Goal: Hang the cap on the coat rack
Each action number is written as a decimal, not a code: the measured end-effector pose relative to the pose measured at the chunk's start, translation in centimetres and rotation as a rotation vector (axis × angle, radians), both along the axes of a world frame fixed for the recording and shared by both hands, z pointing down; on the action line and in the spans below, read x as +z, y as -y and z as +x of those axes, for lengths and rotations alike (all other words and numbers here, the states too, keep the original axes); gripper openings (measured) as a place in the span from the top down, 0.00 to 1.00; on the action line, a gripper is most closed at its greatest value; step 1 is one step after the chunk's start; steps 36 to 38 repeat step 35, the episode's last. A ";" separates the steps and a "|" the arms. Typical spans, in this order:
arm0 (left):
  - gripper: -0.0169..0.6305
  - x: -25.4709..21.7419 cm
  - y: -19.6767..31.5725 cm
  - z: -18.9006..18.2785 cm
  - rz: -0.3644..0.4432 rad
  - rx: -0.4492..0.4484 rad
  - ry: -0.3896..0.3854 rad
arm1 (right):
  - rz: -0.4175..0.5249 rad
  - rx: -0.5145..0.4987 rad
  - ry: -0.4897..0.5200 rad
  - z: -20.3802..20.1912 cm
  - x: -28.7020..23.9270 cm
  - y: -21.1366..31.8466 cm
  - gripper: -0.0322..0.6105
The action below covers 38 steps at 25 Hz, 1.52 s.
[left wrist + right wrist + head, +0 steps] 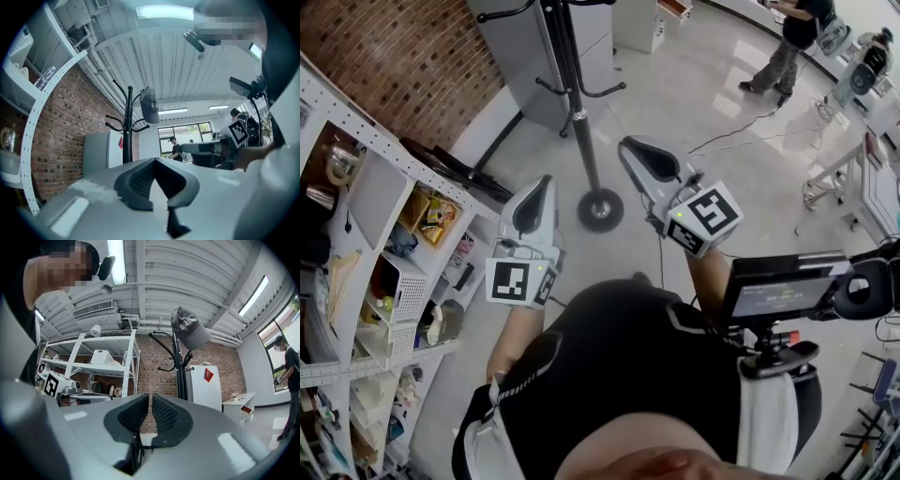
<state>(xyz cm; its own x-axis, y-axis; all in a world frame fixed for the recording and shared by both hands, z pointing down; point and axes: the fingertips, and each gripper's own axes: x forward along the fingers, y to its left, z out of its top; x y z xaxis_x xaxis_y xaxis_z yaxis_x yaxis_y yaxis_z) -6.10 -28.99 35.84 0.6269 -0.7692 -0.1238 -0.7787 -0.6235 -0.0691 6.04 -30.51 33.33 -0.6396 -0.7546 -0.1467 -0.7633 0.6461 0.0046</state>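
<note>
Already hung: cap on rack, both tools empty

Cap (190, 331) sat on an upper hook of the coat rack (178, 366), touching neither tool. Left gripper (155, 163) and right gripper (150, 398) were held low, well apart from the rack. Each had its jaws pressed together on nothing. Judged the task done, with nothing left.

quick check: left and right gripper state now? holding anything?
Left gripper: shut, empty.
Right gripper: shut but for a thin slit, empty.
The cap hangs on the coat rack.

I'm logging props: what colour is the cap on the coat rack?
Grey with pale lettering; the cap shows best in the right gripper view.
</note>
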 end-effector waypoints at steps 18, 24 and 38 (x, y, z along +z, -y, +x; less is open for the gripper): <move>0.97 1.7 -0.5 -0.3 -0.027 -0.006 -0.023 | 0.006 0.065 -0.010 1.1 1.1 -1.1 0.94; 0.97 1.9 -0.2 -0.1 -0.030 -0.008 -0.026 | 0.007 0.067 -0.013 1.3 1.2 -0.9 0.94; 0.97 2.2 0.2 0.1 -0.037 0.003 -0.029 | 0.005 0.064 -0.027 1.2 1.4 -0.6 0.94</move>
